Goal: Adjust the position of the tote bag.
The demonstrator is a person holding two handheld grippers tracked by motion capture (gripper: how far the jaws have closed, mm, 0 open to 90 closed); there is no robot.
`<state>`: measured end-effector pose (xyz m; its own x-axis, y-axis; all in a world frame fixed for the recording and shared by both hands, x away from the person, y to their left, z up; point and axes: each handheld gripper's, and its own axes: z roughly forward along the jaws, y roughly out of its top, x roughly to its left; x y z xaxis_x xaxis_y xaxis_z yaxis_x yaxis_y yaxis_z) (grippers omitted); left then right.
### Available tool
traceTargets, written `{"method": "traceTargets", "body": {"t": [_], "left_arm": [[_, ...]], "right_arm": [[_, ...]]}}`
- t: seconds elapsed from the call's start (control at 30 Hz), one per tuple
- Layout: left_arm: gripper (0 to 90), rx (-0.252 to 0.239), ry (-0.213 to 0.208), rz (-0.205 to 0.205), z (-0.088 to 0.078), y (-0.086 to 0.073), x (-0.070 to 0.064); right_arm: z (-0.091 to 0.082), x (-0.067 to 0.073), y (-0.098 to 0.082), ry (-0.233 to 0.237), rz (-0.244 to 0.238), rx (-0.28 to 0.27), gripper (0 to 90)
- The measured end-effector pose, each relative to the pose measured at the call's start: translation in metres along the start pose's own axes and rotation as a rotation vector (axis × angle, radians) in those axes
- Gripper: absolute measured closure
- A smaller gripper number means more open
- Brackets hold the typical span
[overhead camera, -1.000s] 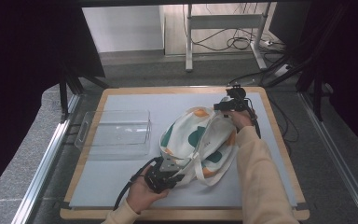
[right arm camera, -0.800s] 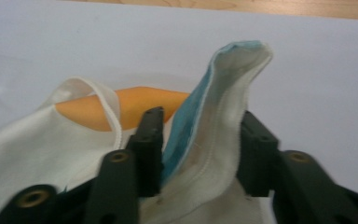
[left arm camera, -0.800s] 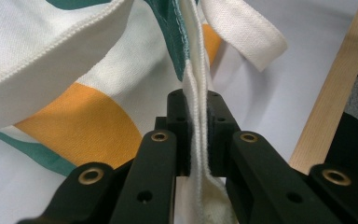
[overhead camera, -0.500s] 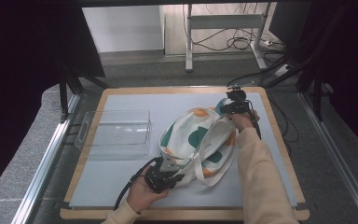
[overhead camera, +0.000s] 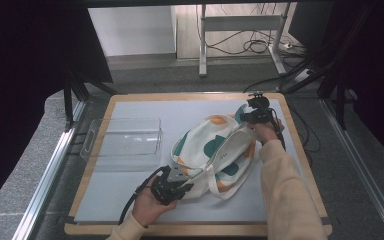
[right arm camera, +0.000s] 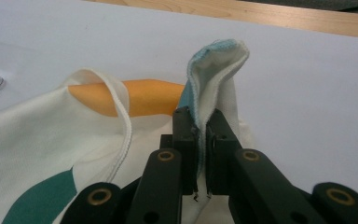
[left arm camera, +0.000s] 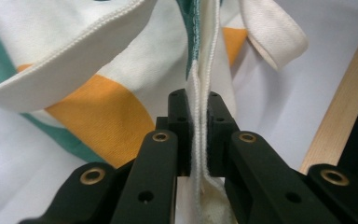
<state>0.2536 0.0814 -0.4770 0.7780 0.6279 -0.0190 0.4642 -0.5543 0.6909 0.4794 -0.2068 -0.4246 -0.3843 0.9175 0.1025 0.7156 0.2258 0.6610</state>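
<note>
A white cloth bag (overhead camera: 215, 150) with orange and teal patches lies on the white mat, its handles loose at the near side. At the bag's near left corner, my left gripper (overhead camera: 184, 187) is shut on a seamed edge (left arm camera: 200, 84), which runs up between the jaws. My right gripper (overhead camera: 249, 119) is at the bag's far right corner. Its jaws have just been closing, and they now pinch a folded teal-and-white corner (right arm camera: 216, 65) that stands up above them. Both the left gripper (left arm camera: 199, 126) and the right gripper (right arm camera: 201, 135) have cloth pressed between their pads.
A clear plastic tray (overhead camera: 127, 137) stands on the mat left of the bag. The table's wooden rim (overhead camera: 300, 150) runs close behind and to the right of my right hand. Bare mat (overhead camera: 130, 200) lies near the front left.
The bag's far right corner has bunched up at the right gripper. Both hands have stayed almost where they were.
</note>
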Motion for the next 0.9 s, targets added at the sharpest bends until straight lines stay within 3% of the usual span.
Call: {"method": "traceTargets", "body": {"t": [0.9], "left_arm": [[84.6,-0.002,0.022,-0.007,-0.015,0.000,0.016]], "right_arm": [[-0.055,-0.014,-0.040,0.025,0.018,-0.093,84.5]]}}
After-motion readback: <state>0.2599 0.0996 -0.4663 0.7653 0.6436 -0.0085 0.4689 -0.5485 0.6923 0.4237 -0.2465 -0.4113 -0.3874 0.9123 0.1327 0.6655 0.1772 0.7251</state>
